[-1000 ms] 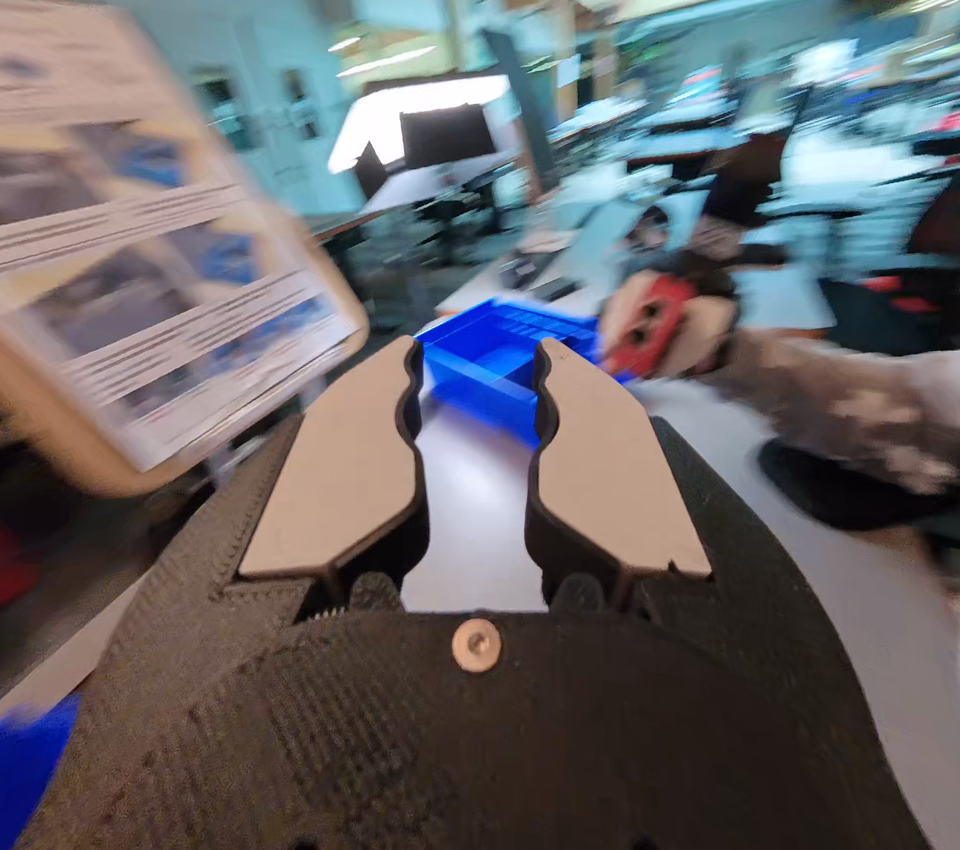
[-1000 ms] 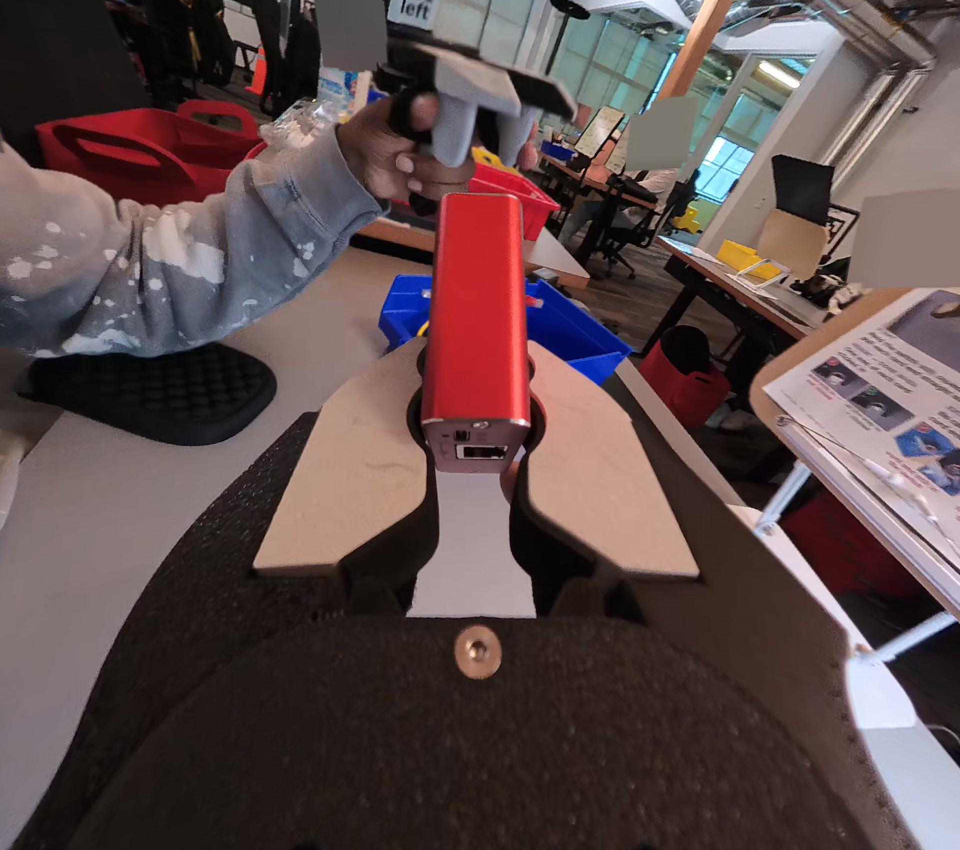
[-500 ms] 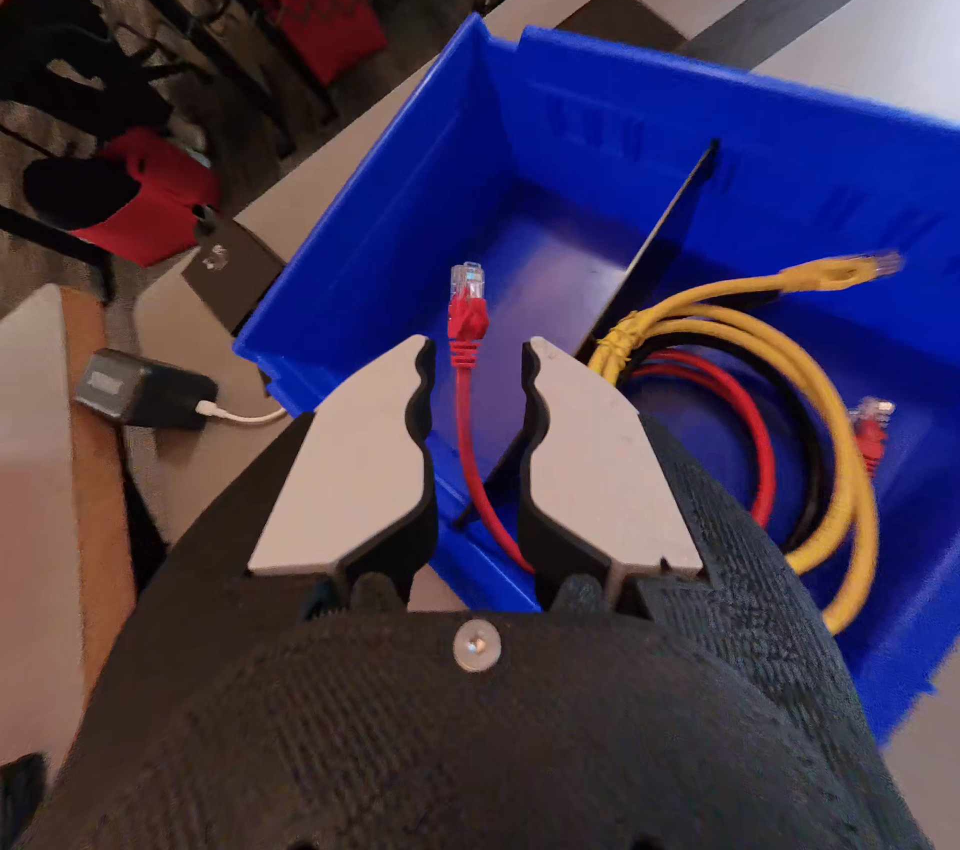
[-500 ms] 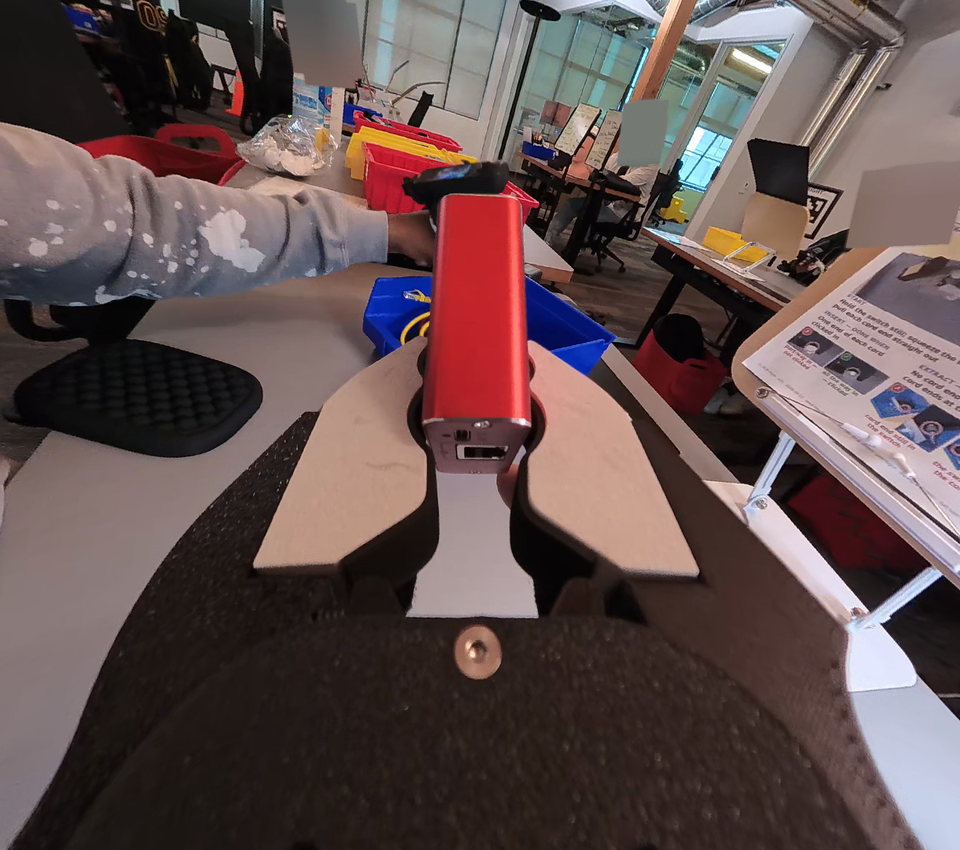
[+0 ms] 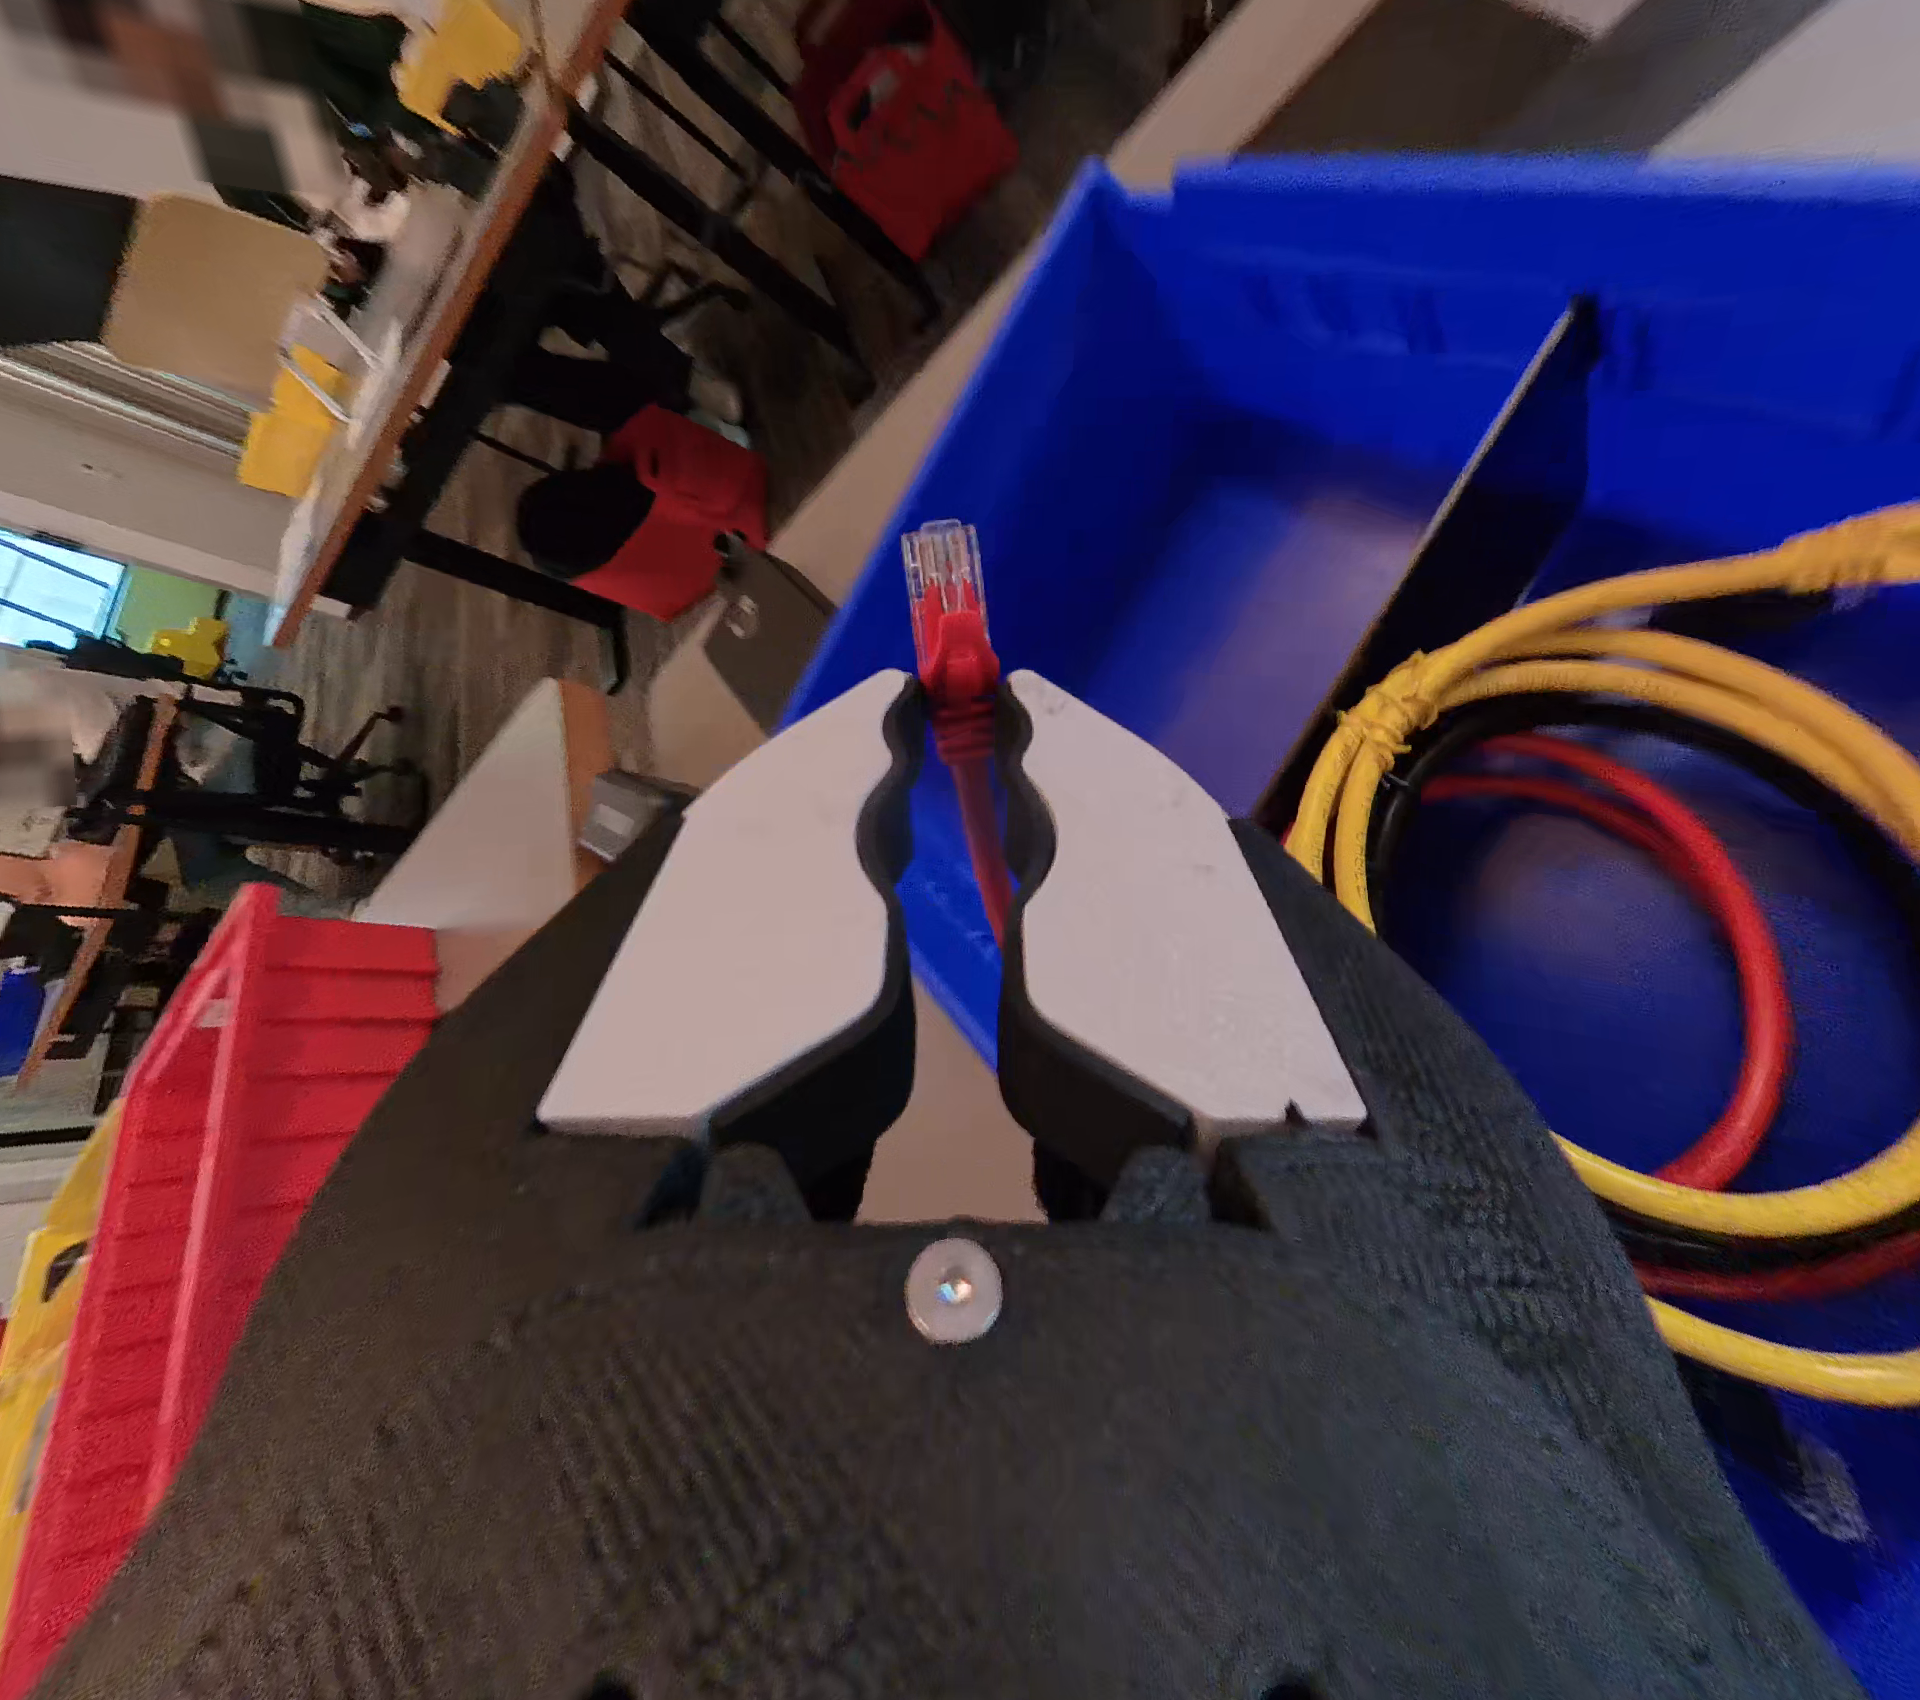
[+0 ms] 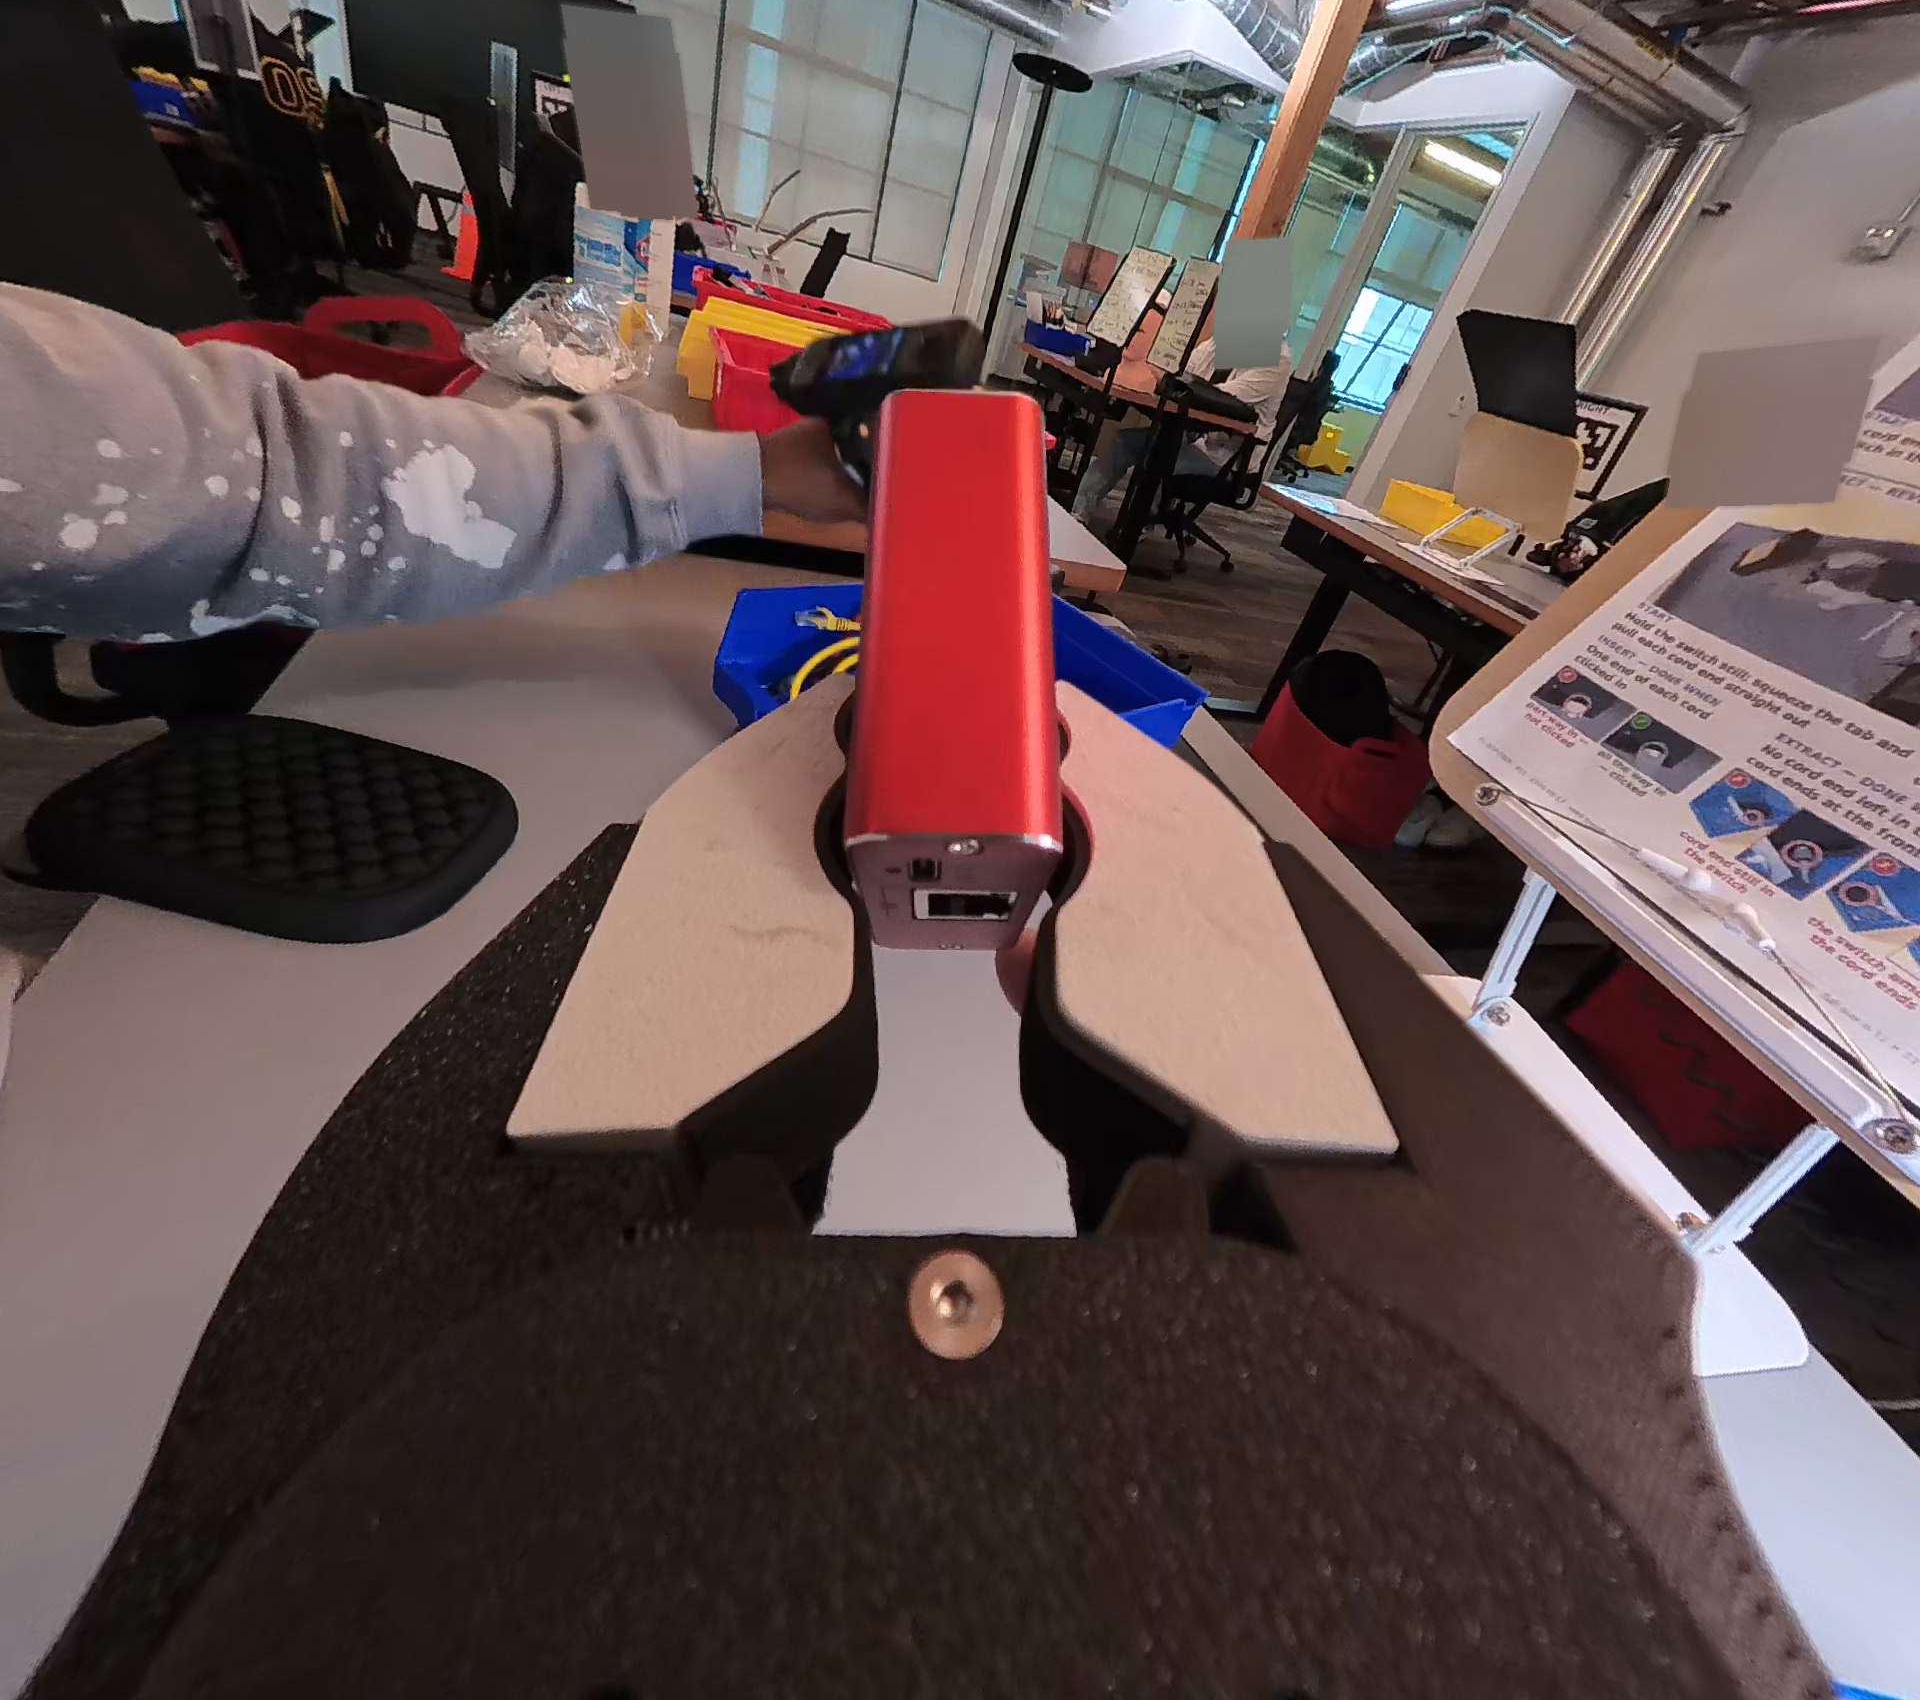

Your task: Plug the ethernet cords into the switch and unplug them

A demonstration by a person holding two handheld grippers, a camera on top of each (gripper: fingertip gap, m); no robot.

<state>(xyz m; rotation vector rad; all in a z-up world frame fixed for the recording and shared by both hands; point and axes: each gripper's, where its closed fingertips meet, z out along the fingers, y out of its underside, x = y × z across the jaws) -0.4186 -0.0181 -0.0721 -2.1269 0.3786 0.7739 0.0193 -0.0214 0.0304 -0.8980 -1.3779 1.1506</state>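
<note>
Left tool now pinching ribbed red cord; right tool grips boxy metal switch

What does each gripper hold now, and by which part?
Left gripper: red cord, just behind its plug. Right gripper: red switch, near its end.

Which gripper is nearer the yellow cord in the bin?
Left. The left gripper is at the blue bin beside the yellow cord; the right gripper is short of it.
</note>
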